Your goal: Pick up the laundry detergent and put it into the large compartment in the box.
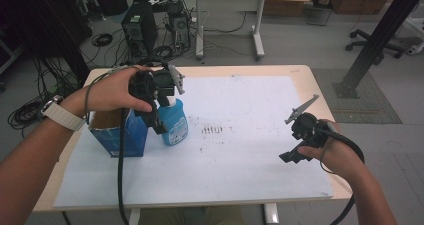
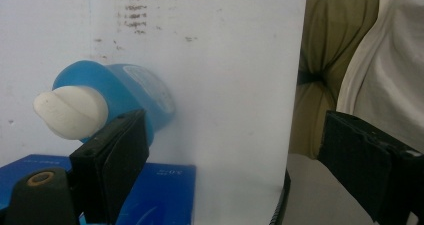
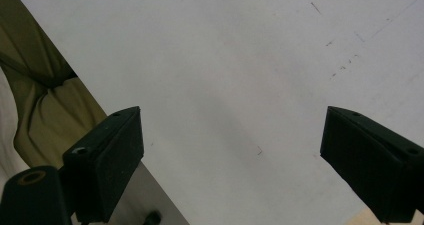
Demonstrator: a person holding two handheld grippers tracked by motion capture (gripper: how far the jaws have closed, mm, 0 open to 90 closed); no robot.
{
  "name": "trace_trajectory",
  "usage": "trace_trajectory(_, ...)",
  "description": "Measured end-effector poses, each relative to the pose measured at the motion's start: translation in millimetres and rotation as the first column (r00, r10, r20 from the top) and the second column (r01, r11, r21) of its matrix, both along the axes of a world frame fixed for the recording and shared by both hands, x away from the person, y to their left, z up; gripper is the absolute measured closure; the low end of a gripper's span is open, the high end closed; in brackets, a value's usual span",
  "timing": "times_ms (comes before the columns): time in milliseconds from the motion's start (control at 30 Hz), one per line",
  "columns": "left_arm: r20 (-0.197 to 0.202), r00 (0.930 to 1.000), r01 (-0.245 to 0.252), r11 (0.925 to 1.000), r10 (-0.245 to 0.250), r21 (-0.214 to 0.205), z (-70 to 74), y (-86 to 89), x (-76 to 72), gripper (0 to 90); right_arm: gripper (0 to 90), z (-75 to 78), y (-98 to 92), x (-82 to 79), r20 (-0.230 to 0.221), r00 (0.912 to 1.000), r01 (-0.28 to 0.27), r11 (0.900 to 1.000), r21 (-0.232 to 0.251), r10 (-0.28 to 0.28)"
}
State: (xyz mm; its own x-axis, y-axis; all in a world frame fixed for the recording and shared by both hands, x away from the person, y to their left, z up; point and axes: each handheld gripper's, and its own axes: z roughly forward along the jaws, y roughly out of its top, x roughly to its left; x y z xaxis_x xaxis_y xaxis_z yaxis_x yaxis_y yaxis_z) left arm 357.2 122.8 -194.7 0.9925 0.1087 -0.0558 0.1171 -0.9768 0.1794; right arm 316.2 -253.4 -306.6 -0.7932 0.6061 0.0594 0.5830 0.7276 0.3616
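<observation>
Nothing grasped yet: blue bottle (image 1: pixel 173 122) upright beside blue box (image 1: pixel 122 132). Left gripper (image 2: pixel 230 155) jaws apart above it. Right gripper (image 3: pixel 230 155) likewise apart, empty.

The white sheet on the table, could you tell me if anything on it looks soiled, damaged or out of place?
Yes: the white sheet carries a patch of dark smudges near its middle, right of the blue bottle. The bottle and the blue box stand upright; nothing looks spilled.

bottle (image 1: pixel 173 121): top hidden behind left tongs (image 1: pixel 161 92) | blue box (image 2: pixel 165 195): cut by bottom edge
</observation>
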Motion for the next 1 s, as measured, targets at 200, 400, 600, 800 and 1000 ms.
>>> trace_trajectory(200, 0.002, 1.0, 0.002, 1.0, -0.002, -0.004, 1.5, -0.9, -1.8, 12.9, 10.5, 1.2, 0.9, 0.1, 0.002, 1.0, -0.003, 1.0, 0.002, 0.003)
trace_trajectory(400, 0.005, 1.0, 0.004, 1.0, -0.004, -0.003, 2.2, -2.7, -3.5, 12.9, 10.5, 0.9, 1.5, -1.8, 0.005, 1.0, -0.007, 1.0, 0.001, 0.007)
trace_trajectory(600, 0.008, 1.0, -0.003, 1.0, 0.003, -0.004, 2.3, -2.7, -3.1, 12.8, 10.5, 0.1, -0.2, -2.7, 0.002, 1.0, -0.004, 1.0, 0.0, 0.004)
trace_trajectory(800, 0.01, 0.9997, -0.022, 0.9998, 0.022, -0.001, 3.0, -2.6, -3.0, 12.4, 10.5, 0.2, -0.2, -1.3, 0.004, 1.0, -0.005, 1.0, 0.001, 0.005)
trace_trajectory(1000, 0.024, 0.9971, -0.072, 0.9974, 0.072, -0.006, 7.3, -2.4, -0.7, 11.4, 10.5, -0.4, -0.3, -0.3, 0.005, 0.9999, -0.009, 0.9999, 0.004, 0.009)
